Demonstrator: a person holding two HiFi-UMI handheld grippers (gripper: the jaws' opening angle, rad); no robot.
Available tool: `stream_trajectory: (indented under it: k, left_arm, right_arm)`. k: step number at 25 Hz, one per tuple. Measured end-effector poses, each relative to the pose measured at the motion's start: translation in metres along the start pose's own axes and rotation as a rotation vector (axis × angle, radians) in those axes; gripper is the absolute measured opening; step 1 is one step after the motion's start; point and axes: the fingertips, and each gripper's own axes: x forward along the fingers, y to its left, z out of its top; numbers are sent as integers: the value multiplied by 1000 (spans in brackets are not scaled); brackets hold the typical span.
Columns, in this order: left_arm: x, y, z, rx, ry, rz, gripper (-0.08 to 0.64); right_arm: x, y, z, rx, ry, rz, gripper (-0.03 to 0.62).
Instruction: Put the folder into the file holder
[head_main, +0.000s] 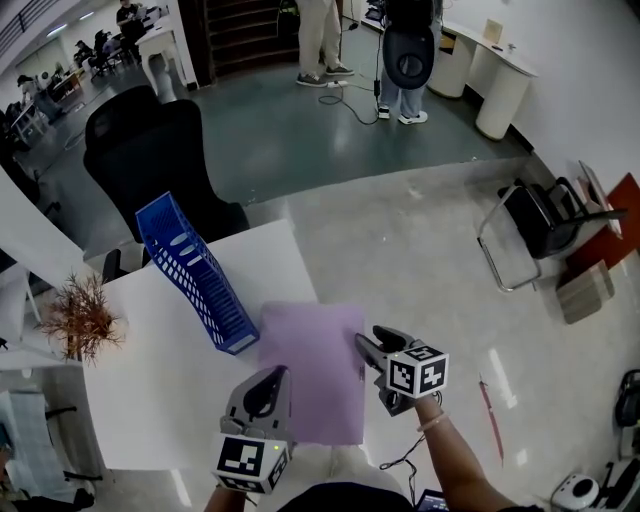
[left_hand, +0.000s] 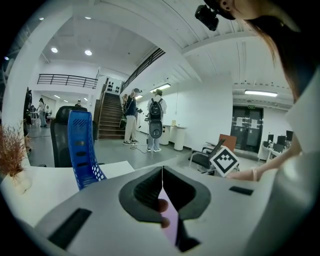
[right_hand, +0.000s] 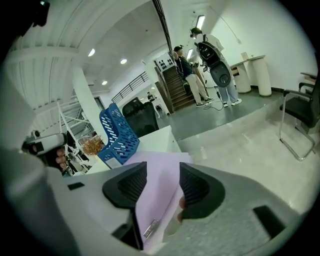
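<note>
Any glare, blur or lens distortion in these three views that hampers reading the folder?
Head view: sharp, well lit, lamp glare on the glossy floor; purple folder reads clearly. Left gripper view: strong fisheye, dark corners, bright ceiling lights. Right gripper view: same fisheye bending, folder slightly soft near the right claw.

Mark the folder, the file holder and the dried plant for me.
folder (head_main: 312, 375), head view, middle of the purple cover.
file holder (head_main: 190, 270), head view, its blue slotted side wall.
dried plant (head_main: 82, 318), head view, the brown twigs.
</note>
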Motion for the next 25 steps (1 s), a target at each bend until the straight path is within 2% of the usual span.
stream_trajectory:
  k: [7, 16, 22, 25]
  left_arm:
    - [17, 8, -12, -12, 39, -12, 6]
    - [37, 13, -20, -14, 81, -39, 6]
    - [49, 14, -25, -20, 111, -52, 6]
    - [54, 16, -29, -17, 123, -59, 6]
  right_arm:
    - [19, -15, -17, 79, 46, 32, 209]
    - [33, -28, -28, 272, 73, 146, 261]
    - [43, -30, -34, 318, 98, 195, 282]
    - [47, -30, -37, 398, 105, 245, 305]
